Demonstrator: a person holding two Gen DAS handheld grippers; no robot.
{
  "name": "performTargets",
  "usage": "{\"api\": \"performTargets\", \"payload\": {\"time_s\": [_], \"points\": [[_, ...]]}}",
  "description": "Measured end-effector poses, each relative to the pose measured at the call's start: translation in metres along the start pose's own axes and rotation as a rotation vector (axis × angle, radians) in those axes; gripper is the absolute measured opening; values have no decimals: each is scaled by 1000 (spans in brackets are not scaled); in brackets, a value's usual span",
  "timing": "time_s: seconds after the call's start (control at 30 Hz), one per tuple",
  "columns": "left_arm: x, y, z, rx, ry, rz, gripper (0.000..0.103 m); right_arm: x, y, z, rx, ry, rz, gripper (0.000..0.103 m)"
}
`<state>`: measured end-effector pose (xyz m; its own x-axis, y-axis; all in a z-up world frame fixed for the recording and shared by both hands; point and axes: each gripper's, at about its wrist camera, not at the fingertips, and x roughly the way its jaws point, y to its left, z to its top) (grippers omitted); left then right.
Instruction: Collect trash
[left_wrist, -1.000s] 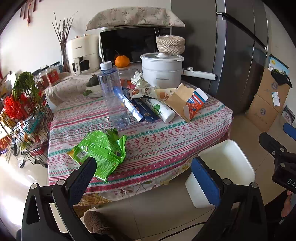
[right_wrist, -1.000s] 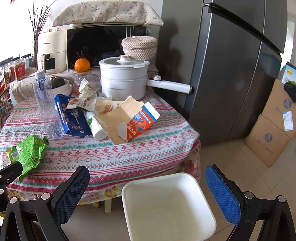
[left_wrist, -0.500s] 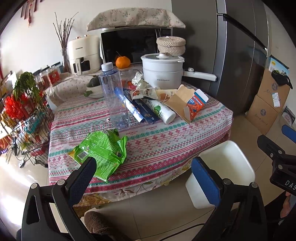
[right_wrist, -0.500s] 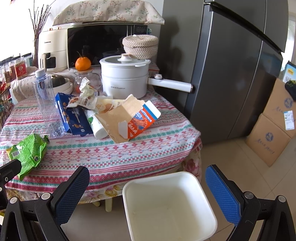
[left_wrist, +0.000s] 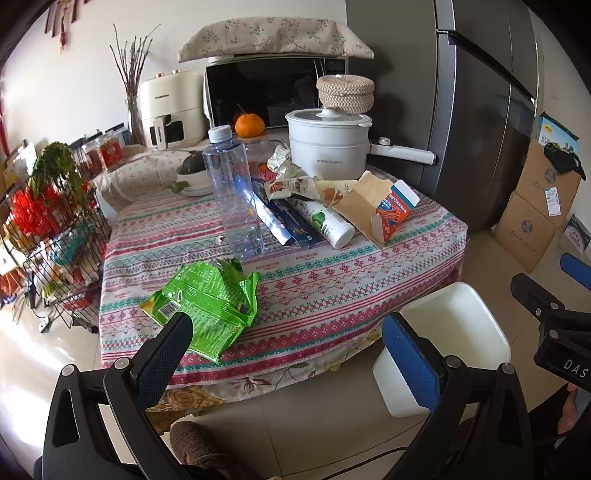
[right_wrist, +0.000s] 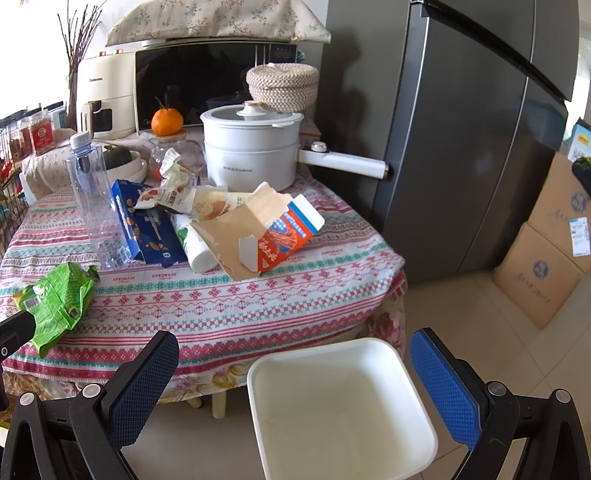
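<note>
Trash lies on a patterned tablecloth (left_wrist: 332, 291): a crumpled green wrapper (left_wrist: 207, 302) (right_wrist: 55, 299) near the front left edge, an empty clear bottle (left_wrist: 236, 192) (right_wrist: 98, 206) standing upright, a blue snack pack (right_wrist: 144, 225), a white tube (right_wrist: 194, 243), a torn orange carton (left_wrist: 384, 210) (right_wrist: 273, 232) and crumpled wrappers (right_wrist: 173, 173). A white bin (right_wrist: 343, 406) (left_wrist: 450, 339) stands on the floor by the table. My left gripper (left_wrist: 288, 350) hovers open before the table's front edge, its left fingertip over the green wrapper. My right gripper (right_wrist: 295, 365) hangs open above the bin.
At the table's back stand a white pot (right_wrist: 251, 147) with a long handle, a microwave (left_wrist: 273, 92), an air fryer (left_wrist: 170, 107), an orange (right_wrist: 167, 122) and a bowl. A grey fridge (right_wrist: 461, 147) and cardboard boxes (right_wrist: 550, 258) are to the right, a wire rack (left_wrist: 48, 236) to the left.
Both grippers have drifted very slightly; the views are almost the same. Both stay open and nothing on the table has moved.
</note>
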<state>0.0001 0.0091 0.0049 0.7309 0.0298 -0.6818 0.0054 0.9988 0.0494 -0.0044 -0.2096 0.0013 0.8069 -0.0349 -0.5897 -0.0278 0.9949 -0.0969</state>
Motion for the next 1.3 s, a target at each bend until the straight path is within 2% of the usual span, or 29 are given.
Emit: {"api": "performTargets", "payload": {"time_s": [0.5, 0.57, 0.63, 0.73, 0.87, 1.03, 1.13, 1.23, 1.3], "points": [[3, 6, 1, -11, -12, 15, 103, 6, 0, 0, 1, 16, 0, 103], [6, 11, 4, -20, -10, -5, 103, 8, 0, 1, -1, 22, -4, 103], [9, 15, 7, -4, -28, -17, 103, 11, 0, 6, -12, 32, 6, 103], [13, 21, 19, 44, -58, 18, 103, 18, -1, 18, -26, 64, 35, 103], [22, 41, 45, 35, -73, 6, 103, 33, -3, 43, -48, 125, 88, 103], [60, 70, 81, -80, -21, -54, 103, 63, 1, 75, -28, 196, 146, 103], [92, 83, 92, -148, -53, -112, 103, 82, 5, 90, -18, 193, 163, 103], [127, 90, 94, -173, -85, -123, 102, 106, 8, 93, -8, 204, 189, 103], [149, 93, 99, -185, -79, -132, 102, 123, 9, 85, -15, 226, 183, 103]]}}
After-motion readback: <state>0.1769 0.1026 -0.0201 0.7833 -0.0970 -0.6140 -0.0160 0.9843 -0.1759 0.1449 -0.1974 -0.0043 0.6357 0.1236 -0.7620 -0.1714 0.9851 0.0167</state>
